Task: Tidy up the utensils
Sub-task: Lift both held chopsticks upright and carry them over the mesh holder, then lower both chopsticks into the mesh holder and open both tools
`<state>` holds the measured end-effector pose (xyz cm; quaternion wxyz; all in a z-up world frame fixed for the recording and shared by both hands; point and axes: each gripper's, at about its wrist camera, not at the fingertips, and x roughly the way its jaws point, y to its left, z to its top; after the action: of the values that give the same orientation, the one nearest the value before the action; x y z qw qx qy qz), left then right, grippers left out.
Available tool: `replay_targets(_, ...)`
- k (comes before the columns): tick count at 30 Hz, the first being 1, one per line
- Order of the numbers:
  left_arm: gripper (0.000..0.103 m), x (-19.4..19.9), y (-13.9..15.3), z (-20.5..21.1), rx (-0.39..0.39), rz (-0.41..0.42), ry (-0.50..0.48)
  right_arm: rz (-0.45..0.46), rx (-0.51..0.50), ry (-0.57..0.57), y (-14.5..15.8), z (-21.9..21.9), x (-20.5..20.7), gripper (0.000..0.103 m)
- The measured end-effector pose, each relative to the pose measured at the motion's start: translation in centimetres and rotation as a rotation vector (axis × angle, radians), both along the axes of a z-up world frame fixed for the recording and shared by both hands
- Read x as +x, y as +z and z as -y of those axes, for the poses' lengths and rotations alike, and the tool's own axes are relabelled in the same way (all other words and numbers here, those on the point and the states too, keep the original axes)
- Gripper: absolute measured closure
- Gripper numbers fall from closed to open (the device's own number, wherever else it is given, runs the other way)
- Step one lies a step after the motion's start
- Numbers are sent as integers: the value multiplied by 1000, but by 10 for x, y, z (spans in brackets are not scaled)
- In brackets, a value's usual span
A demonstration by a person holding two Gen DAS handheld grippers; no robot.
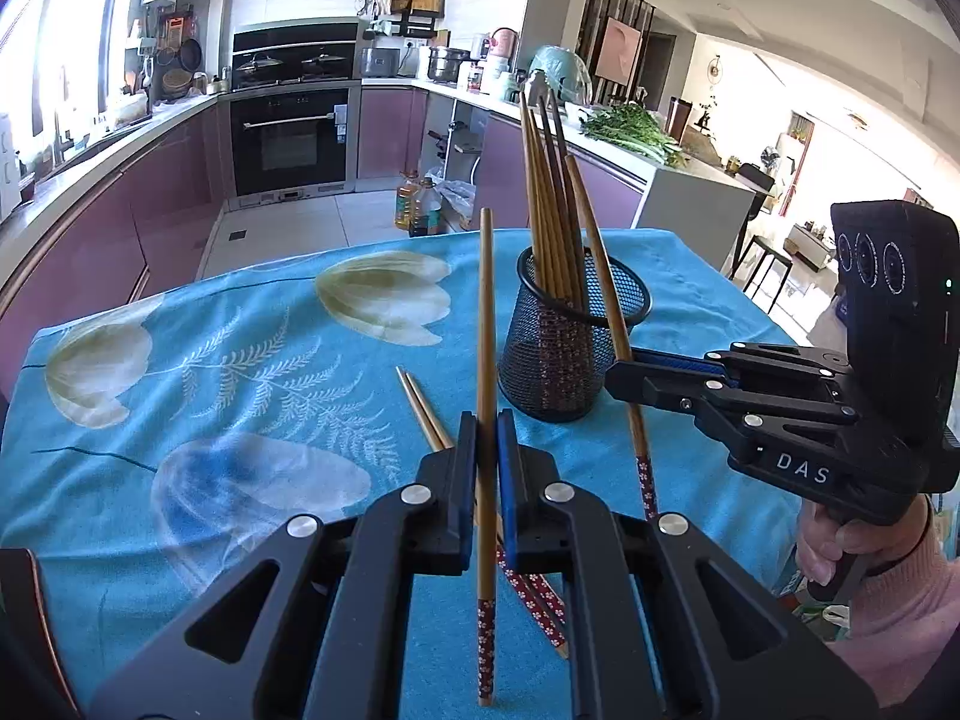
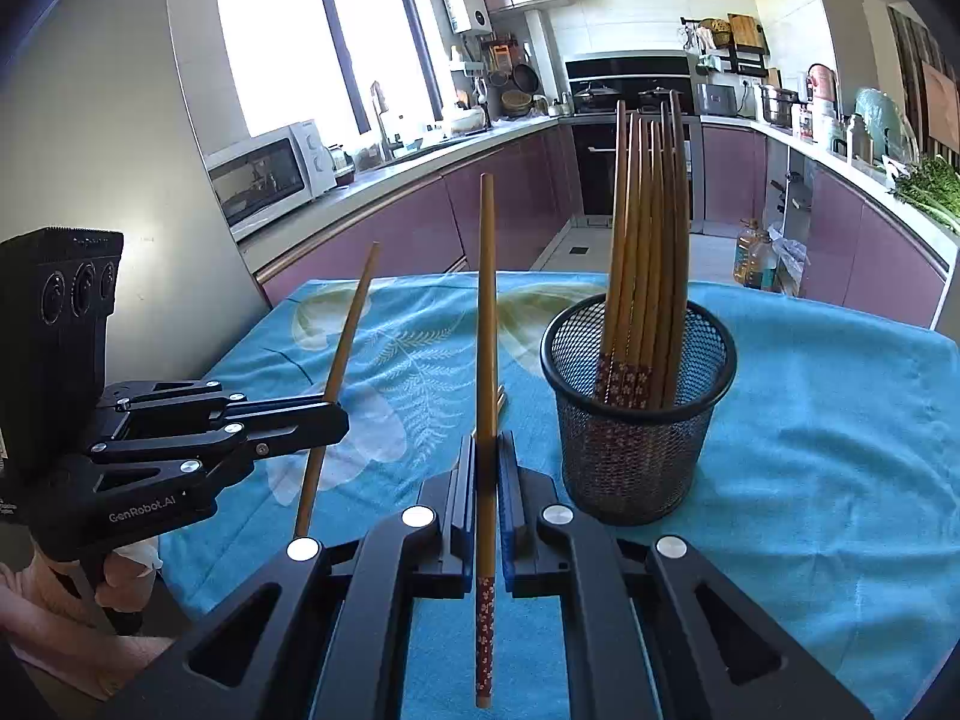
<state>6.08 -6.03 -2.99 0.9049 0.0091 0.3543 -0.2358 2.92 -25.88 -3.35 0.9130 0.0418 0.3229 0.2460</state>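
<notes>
Left gripper: jaws clamped on a single wooden chopstick, pinched a little below its middle. Stick stands close to upright, plain tip up, red flower-patterned end hanging below the fingers, clear of the cloth.

Right gripper: same picture. Jaws clenched on a second chopstick, near upright, patterned end down, off the table. Seen from the left camera this right gripper sits just beside the holder, its stick slanting past the holder's rim; whether the stick touches the mesh cannot be told.

Black mesh holder: upright on the cloth, right of the right gripper's stick. A bundle of chopsticks stands inside, patterned ends down, tips leaning together toward the far rim.

Loose pair of chopsticks: flat on the tablecloth in front of the left gripper, side by side, plain tips pointing away, patterned ends running under the fingers toward the near edge.

Tablecloth: blue, pale tulip and fern print, covers the whole table.

A hand in a pink sleeve grips the right tool's handle.

Beyond: kitchen with purple cabinets, built-in oven, microwave on the counter by the window, leafy greens on the far counter.
</notes>
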Motion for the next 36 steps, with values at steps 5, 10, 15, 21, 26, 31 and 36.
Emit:
replay_targets(5, 96, -4, 10, -3, -23, 8, -13, 23, 10, -15, 7, 6, -1, 97)
replay_targets(10, 96, -6, 19, -6, -46, 17, -26, 38, 20, -25, 12, 12, 1, 97)
replay_targets(15, 96, -9, 28, -9, -66, 30, -32, 53, 29, -31, 15, 16, 0, 97)
replay_targets(21, 96, -10, 35, -9, -79, 37, -36, 66, 42, -38, 19, 21, 0, 97)
replay_targets(26, 96, -9, 40, -7, -93, 46, -44, 74, 51, -46, 21, 24, 1, 97)
replay_targets(31, 96, -5, 46, -5, -105, 58, -54, 92, 58, -59, 26, 28, 3, 97)
replay_targets(36, 96, -1, 53, -1, -120, 74, -69, 102, 68, -71, 32, 31, 7, 97)
